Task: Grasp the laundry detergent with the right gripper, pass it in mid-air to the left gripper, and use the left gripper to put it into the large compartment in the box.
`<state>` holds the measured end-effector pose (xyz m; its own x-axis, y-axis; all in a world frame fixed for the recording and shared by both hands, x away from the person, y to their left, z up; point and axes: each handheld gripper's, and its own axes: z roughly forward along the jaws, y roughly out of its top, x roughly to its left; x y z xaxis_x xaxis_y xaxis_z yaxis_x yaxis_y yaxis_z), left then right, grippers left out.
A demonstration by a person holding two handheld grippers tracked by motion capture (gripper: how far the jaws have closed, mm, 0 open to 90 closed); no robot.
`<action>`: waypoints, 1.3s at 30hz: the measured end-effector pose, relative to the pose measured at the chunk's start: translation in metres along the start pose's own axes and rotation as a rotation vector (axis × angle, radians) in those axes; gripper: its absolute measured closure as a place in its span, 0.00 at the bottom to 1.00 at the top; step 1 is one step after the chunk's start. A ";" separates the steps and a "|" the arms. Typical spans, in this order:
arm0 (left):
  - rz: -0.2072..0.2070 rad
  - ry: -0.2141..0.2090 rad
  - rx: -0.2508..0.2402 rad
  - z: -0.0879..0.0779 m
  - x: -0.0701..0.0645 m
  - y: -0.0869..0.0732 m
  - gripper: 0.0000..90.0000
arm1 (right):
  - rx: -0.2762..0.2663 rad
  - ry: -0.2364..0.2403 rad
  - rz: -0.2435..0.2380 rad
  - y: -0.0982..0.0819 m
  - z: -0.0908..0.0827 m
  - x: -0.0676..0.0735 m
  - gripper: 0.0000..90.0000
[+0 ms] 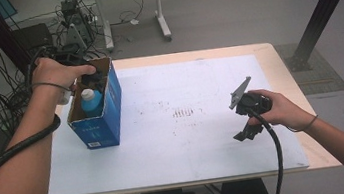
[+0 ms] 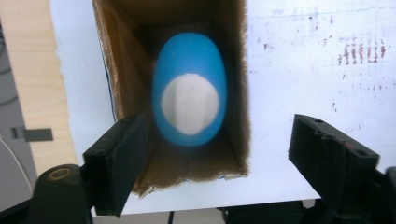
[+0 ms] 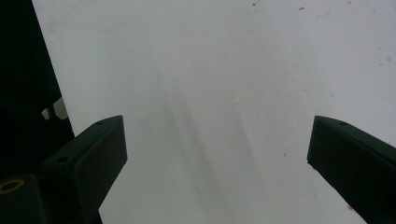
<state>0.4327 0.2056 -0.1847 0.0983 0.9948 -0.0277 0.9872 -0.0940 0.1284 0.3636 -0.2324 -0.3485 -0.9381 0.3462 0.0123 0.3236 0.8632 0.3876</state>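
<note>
Nearest, at the right front of the tabletop [image 1: 276,58], right tongs [image 1: 246,117] held low over the white sheet [image 1: 191,140], jaws wide apart with nothing between them, bare sheet under them in the right gripper view; right hand [image 1: 275,108] wrapped around the body, forearm coming in from the lower right, cable hanging over the front edge. Much free room on the sheet between this hand and the box, just some brown marks [image 1: 182,112] near the middle. Farther left, blue cardboard box [image 1: 107,115] standing close to the left edge of the sheet, top open, flaps up. Inside it, blue bottle [image 2: 189,91] with white cap [image 2: 189,105], upright, narrow gaps to the side walls. Above the far end of the box, left tongs [image 2: 217,154] pointing straight down, jaws apart and not touching the bottle, left pad over the box wall, right pad over the sheet outside. Left hand [image 1: 58,71] bent at the wrist over the box, forearm along the left edge.
</note>
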 end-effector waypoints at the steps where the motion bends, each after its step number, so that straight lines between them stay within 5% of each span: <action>1: 0.008 -0.001 0.000 -0.002 -0.002 -0.001 0.18 | 0.000 0.001 0.002 0.000 0.000 0.000 0.05; 11: 0.077 -0.025 -0.027 -0.020 -0.024 -0.013 0.08 | 0.000 0.001 0.017 0.002 -0.003 0.002 0.05; 18: 0.167 -0.034 -0.037 -0.029 -0.049 -0.021 0.05 | -0.001 -0.014 0.027 0.004 -0.007 0.005 0.05; 20: 0.210 -0.041 -0.023 -0.026 -0.061 -0.023 0.05 | -0.004 -0.012 0.029 0.005 -0.006 0.006 0.05; 31: 0.296 -0.074 -0.017 -0.017 -0.099 -0.025 0.05 | -0.011 -0.011 0.035 0.006 -0.010 0.007 0.05; 39: 0.340 -0.120 0.011 0.013 -0.125 -0.032 0.05 | -0.011 -0.008 0.033 0.008 -0.009 0.006 0.05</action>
<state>0.3901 0.0840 -0.1979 0.4348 0.8948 -0.1019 0.8967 -0.4198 0.1401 0.3597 -0.2270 -0.3374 -0.9260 0.3772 0.0179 0.3528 0.8473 0.3969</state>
